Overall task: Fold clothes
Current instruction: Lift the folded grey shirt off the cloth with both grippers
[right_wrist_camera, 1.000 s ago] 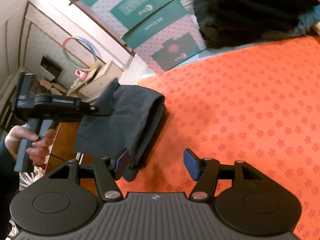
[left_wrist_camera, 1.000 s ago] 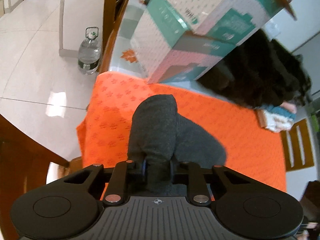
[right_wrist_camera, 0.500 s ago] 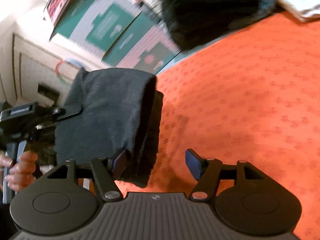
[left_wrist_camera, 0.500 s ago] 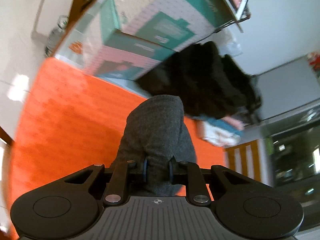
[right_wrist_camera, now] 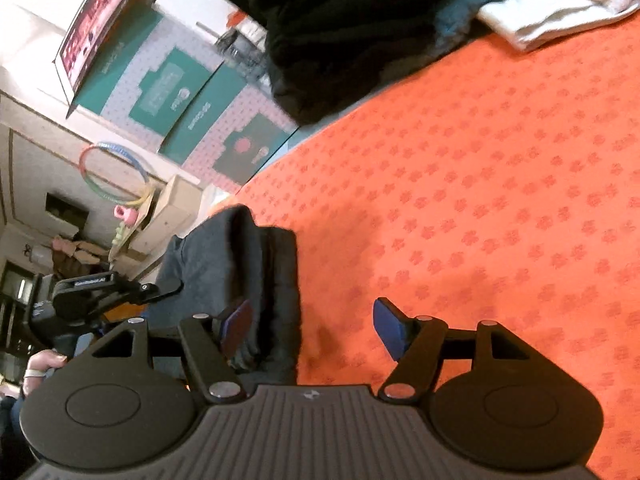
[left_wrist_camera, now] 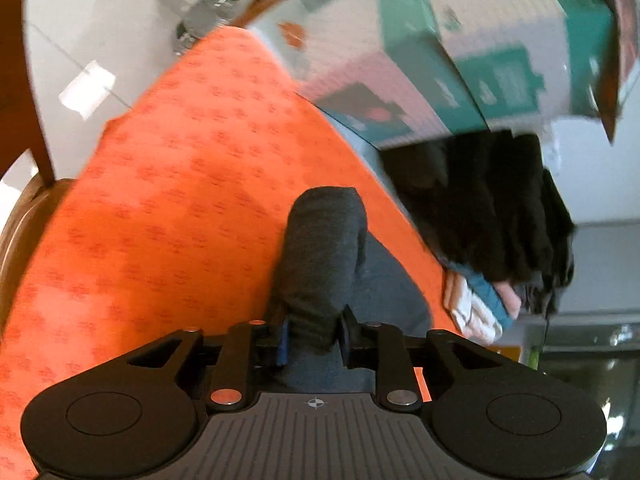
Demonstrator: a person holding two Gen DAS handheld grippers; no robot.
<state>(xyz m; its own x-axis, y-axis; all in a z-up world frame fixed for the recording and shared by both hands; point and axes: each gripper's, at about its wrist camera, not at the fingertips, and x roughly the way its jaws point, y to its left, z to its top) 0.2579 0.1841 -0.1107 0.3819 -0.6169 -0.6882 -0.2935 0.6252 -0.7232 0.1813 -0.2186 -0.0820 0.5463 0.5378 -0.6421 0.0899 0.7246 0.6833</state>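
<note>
A dark grey folded garment [left_wrist_camera: 324,248] hangs over the orange patterned tablecloth [left_wrist_camera: 160,184]. My left gripper [left_wrist_camera: 314,336] has it bunched between its pads, and its jaws are opening. In the right wrist view the same garment [right_wrist_camera: 224,264] droops at the table's left edge, held at its far side by the left gripper [right_wrist_camera: 160,289] and a person's hand [right_wrist_camera: 40,364]. My right gripper [right_wrist_camera: 312,326] stands open just above the tablecloth [right_wrist_camera: 500,200]. Its left pad [right_wrist_camera: 236,322] is against the garment's near fold, and its right pad is over bare cloth.
A pile of black clothes [right_wrist_camera: 340,28] and a folded white item [right_wrist_camera: 560,8] lie at the back of the table. Teal and pink boxes [left_wrist_camera: 460,60] stand behind. A water bottle [left_wrist_camera: 212,12] is on the floor and a wooden chair [left_wrist_camera: 24,40] stands at the left.
The left gripper has rolled and dropped toward the table with the garment, and its jaws stand a little wider. The garment has sunk lower beside the right gripper's left pad.
</note>
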